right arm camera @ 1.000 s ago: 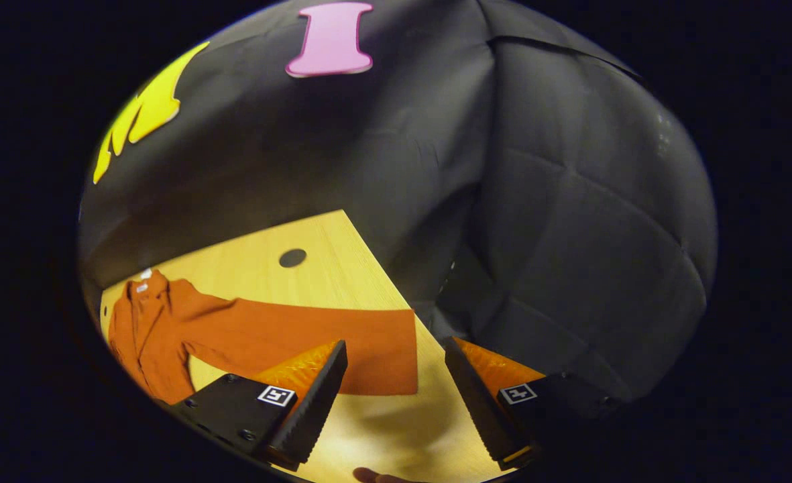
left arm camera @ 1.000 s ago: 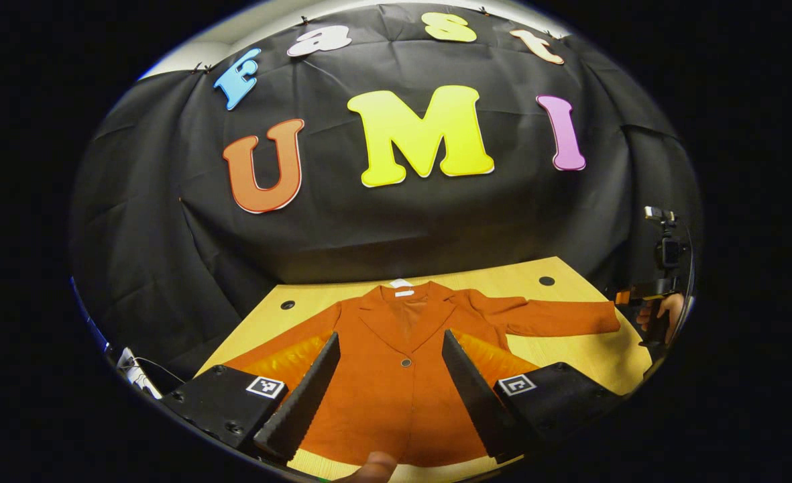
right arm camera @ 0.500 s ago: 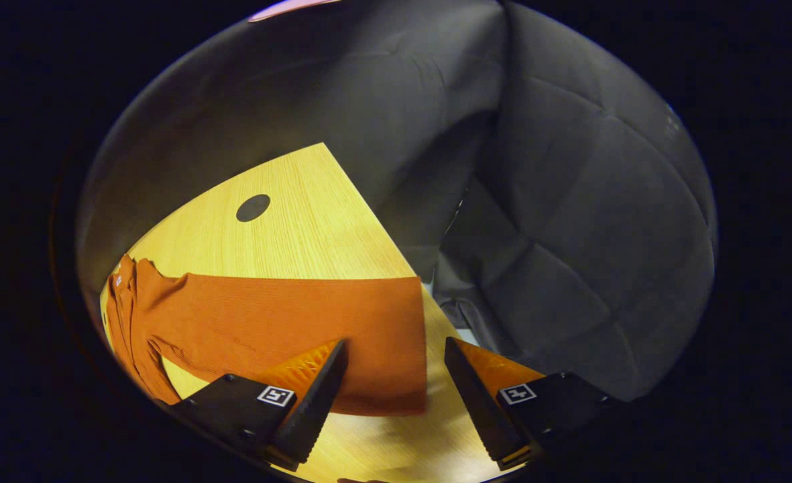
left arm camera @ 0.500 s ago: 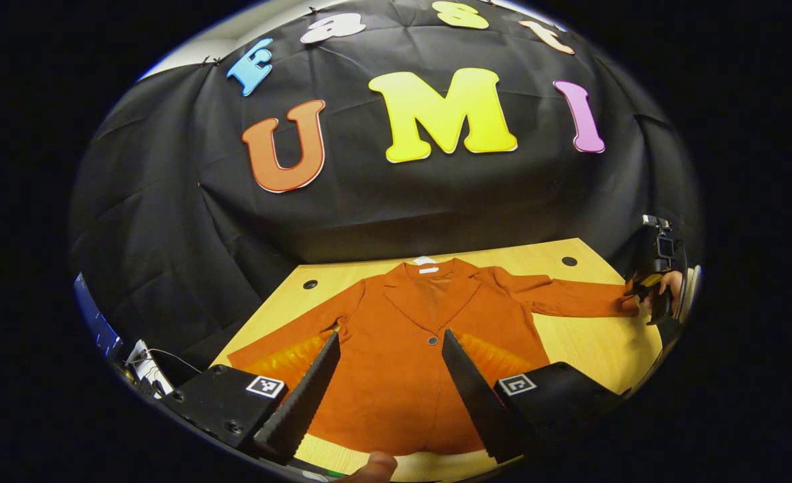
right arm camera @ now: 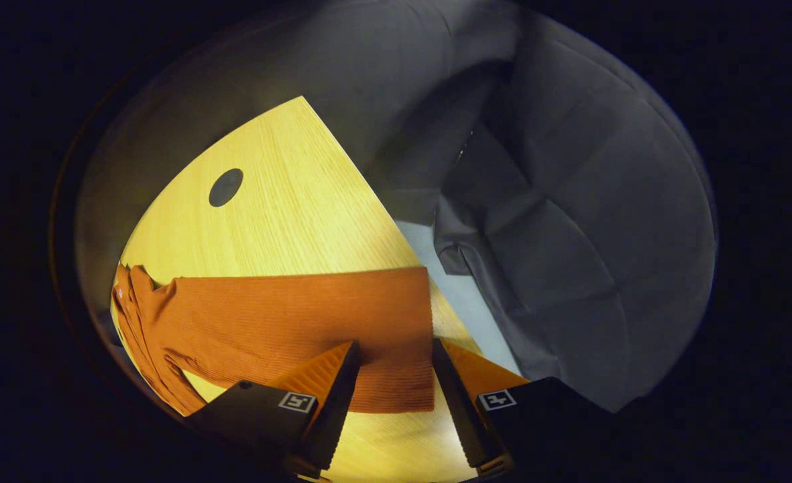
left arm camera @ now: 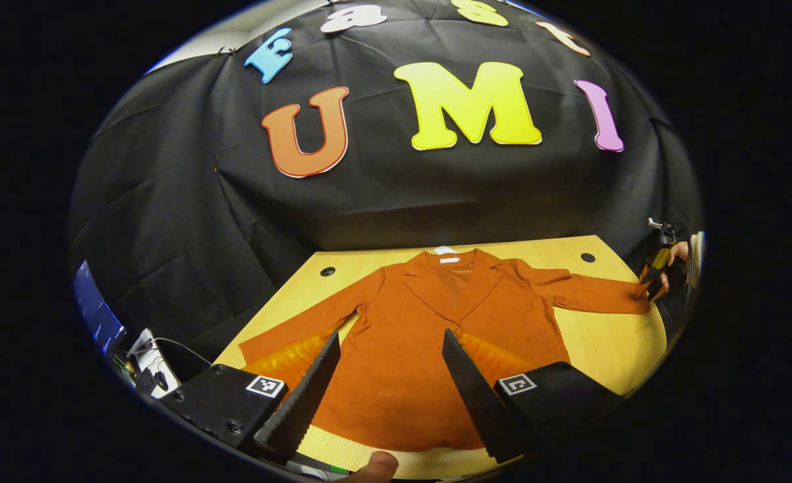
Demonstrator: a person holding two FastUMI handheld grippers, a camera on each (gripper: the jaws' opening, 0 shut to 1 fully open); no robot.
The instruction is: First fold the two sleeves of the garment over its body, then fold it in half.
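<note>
An orange jacket (left arm camera: 429, 349) lies spread flat, front up, on the yellow wooden table (left arm camera: 603, 349), both sleeves stretched outward. My left gripper (left arm camera: 390, 333) hovers open above the jacket's lower body, nothing between its fingers. Far off to the right, a hand holds my right gripper (left arm camera: 654, 285) at the end of the right sleeve (left arm camera: 597, 298). In the right gripper view the sleeve (right arm camera: 288, 315) runs across the table (right arm camera: 288, 201), and its cuff (right arm camera: 402, 362) lies between the fingers of my right gripper (right arm camera: 396, 345). A narrowed gap still separates those fingers.
Round dark holes sit in the tabletop near its back corners (left arm camera: 328, 272) (left arm camera: 588, 257) (right arm camera: 225, 187). The table's right edge runs just past the cuff, with pale floor (right arm camera: 463, 295) beyond it. Cables and gear (left arm camera: 147, 352) lie off the table's left side. A thumb (left arm camera: 377, 466) shows at the bottom.
My right gripper has come down onto the cuff and its fingers have narrowed. My left gripper has drifted left and back, staying open; the jacket sits farther right in its view.
</note>
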